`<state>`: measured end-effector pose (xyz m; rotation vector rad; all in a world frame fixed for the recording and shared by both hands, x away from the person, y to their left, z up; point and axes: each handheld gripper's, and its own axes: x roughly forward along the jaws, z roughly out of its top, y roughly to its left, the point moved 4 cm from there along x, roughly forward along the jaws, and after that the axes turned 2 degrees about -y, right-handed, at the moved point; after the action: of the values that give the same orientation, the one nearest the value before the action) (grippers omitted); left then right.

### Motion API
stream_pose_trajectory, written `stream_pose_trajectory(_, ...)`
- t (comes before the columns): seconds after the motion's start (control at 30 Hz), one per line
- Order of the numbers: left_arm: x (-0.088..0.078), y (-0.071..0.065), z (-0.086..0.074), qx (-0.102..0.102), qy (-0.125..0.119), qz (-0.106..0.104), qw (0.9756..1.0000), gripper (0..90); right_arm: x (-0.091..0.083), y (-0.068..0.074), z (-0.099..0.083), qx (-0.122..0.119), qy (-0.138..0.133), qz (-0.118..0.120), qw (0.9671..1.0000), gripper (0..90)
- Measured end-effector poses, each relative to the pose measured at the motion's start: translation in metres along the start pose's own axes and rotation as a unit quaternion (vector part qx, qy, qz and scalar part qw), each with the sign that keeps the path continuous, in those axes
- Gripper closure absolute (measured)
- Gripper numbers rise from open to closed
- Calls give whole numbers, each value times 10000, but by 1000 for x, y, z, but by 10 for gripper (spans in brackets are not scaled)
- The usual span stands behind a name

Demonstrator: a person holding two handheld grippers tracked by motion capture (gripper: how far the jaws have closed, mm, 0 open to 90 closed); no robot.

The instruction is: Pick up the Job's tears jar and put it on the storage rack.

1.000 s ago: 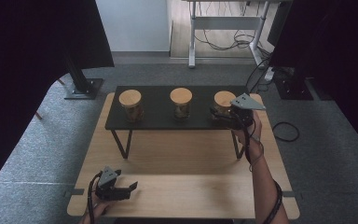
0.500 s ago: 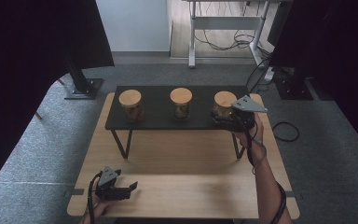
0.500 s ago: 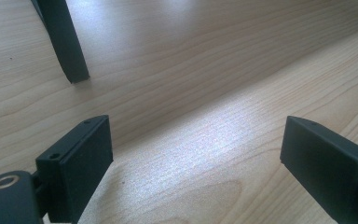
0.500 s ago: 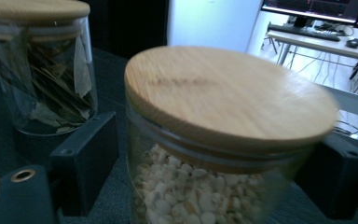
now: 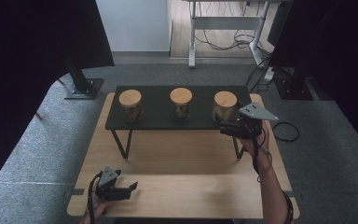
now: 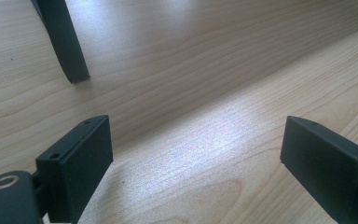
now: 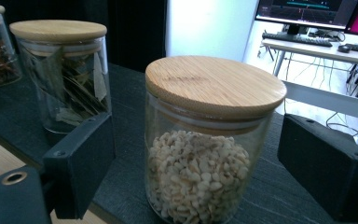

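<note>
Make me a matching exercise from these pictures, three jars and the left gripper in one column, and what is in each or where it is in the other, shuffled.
Things:
1. jar at the right end of the shelf
2. middle jar
3. jar at the left end of the shelf
4. left gripper

Descriptions:
A. dried leaves inside
B. over the near edge of the wooden table, jaws open
C. pale small pieces inside, between the open jaws of the right gripper
D. dark brown contents

Pairs: 1-C, 2-A, 3-D, 4-B

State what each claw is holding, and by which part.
Nothing is held. The right claw has just been opening; its jaws stand apart from the glass sides of the jar between them. The left claw is open above the table.
</note>
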<state>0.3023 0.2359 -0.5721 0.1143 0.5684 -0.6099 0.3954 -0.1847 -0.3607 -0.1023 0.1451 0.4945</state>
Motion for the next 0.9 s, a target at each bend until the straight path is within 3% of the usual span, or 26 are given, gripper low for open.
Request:
stream_pose_trajectory(0.37,0,-1,0,39,-18,25,10000,84,-19,8,-8,151,-204,266,9993,109)
stream_pose_trajectory(0.9,-2,-1,-1,69,-19,62,10000,80,-50,30,-43,386,-589,584,9958,109)
